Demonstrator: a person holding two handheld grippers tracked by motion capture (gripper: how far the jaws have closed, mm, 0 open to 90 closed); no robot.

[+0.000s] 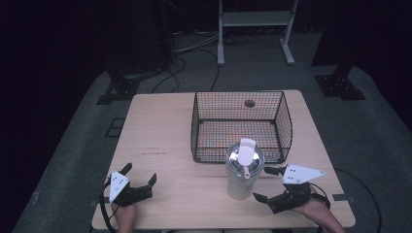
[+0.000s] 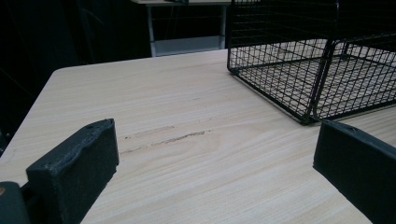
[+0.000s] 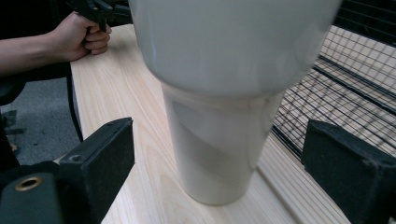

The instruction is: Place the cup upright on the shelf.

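Tumbler (image 1: 241,177): white, tapered to a narrower base, shiny lid with flip tab; upright on worktop (image 1: 165,145), touching near edge of basket.
Basket (image 1: 242,125): black wire, empty, far centre-right.
Right gripper (image 1: 265,183): jaws wide, just right of tumbler, not touching.
Left gripper (image 1: 141,177): jaws wide, near-left, well apart.

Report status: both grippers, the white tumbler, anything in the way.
Left gripper open, idle on table. Right gripper open beside tumbler, not touching. Tumbler upright before empty wire basket. Nothing between.

White lidded tumbler (image 1: 241,172) stands upright beside wire basket (image 1: 241,125).
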